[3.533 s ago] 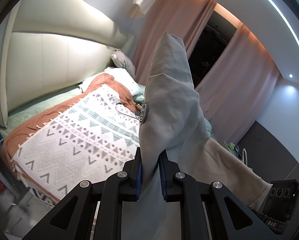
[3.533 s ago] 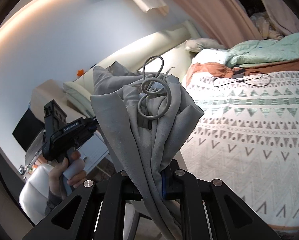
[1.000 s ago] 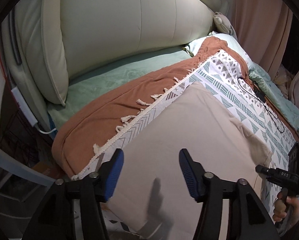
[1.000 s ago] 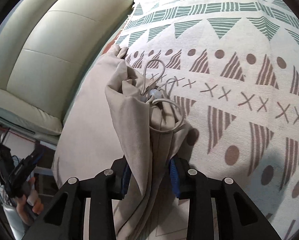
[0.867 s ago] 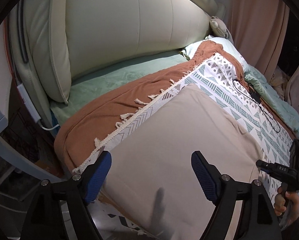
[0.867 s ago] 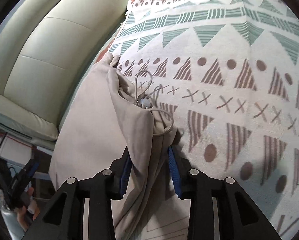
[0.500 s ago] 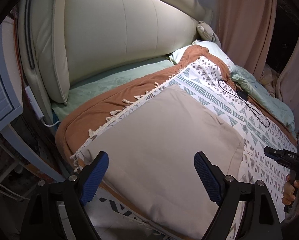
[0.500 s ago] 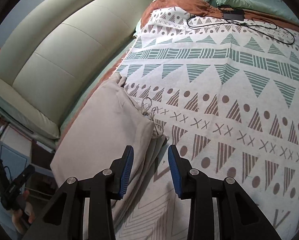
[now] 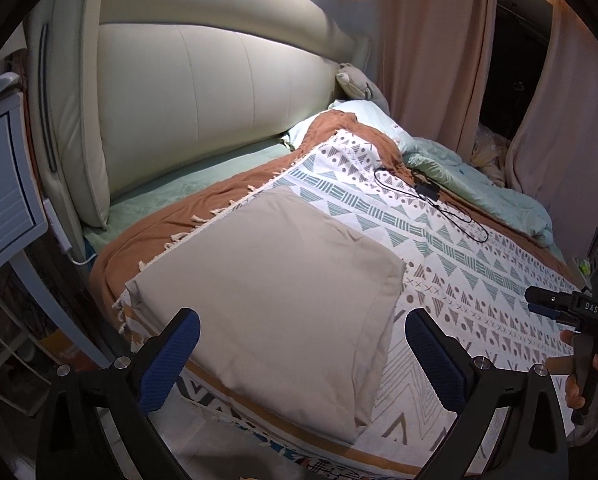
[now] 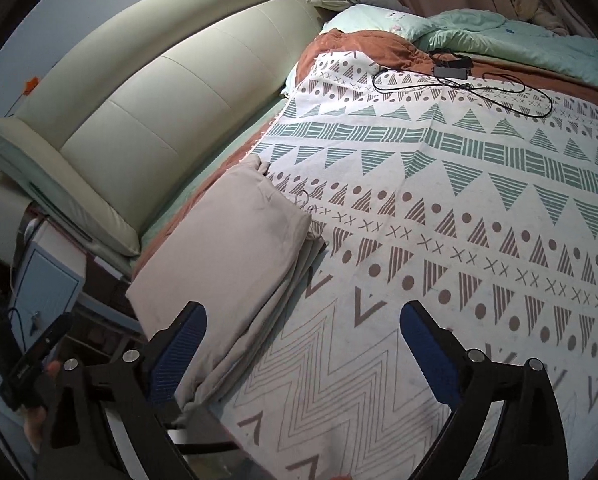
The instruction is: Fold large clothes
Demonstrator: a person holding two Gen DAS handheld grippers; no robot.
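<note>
The folded beige fabric garment (image 9: 275, 280) lies flat on the white triangle-patterned bedspread (image 9: 479, 280), at its edge nearest the cream padded headboard (image 9: 203, 92). Beyond it — farther up the bed — a thin black cable with its adapter (image 9: 427, 190) rests on the bedspread, and behind that a crumpled mint-green quilt (image 9: 479, 184) (bunched towards the pink curtains (image 9: 427, 40)).

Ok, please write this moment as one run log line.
garment: folded, flat on bedspread | left gripper: jaws just opened, empty | right gripper: jaws just opened, empty
</note>
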